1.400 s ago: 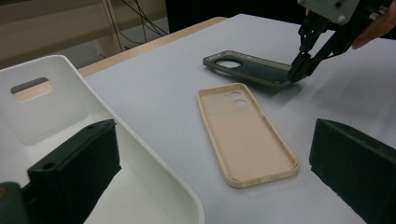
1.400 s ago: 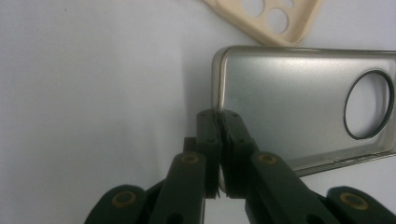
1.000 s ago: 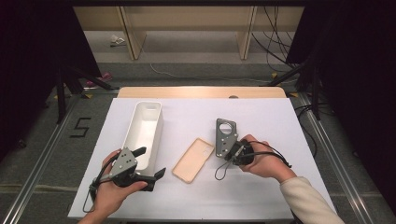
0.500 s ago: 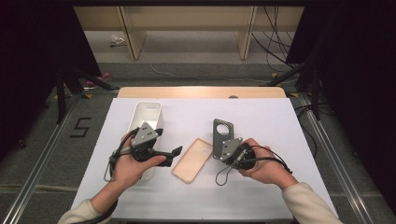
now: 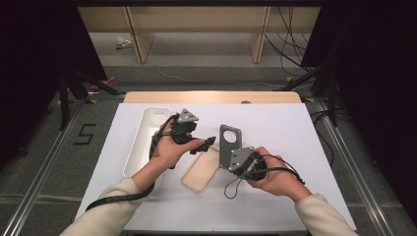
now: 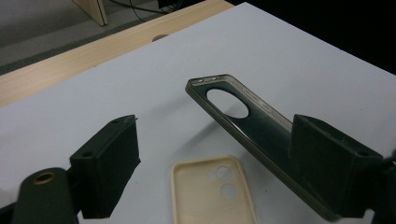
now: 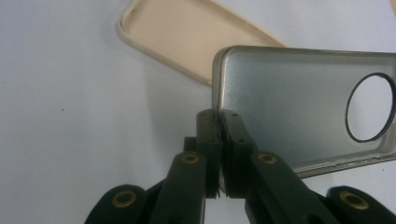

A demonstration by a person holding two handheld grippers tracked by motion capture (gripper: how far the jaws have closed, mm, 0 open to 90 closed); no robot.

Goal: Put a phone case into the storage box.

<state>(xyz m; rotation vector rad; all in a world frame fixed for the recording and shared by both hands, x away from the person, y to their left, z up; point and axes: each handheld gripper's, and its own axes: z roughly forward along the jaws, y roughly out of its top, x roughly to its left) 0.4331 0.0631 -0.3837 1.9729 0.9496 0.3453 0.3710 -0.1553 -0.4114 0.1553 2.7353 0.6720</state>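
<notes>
The right tool (image 5: 235, 158) sits near the tabletop's (image 5: 295, 128) near edge, clamped on the bottom rim of the grey case (image 5: 229, 141), holding it raised above mid-tabletop. Since a second ago, the left tool (image 5: 206, 143) has swung in from the near-left corner, its jaws closing but still apart, now bracketing that case without pressing it. A two-handed grip looks imminent. The case's long axis runs toward the far edge, camera hole farthest. The beige case (image 5: 200, 169) lies flat beneath, the tray (image 5: 145, 140) along the left edge.
</notes>
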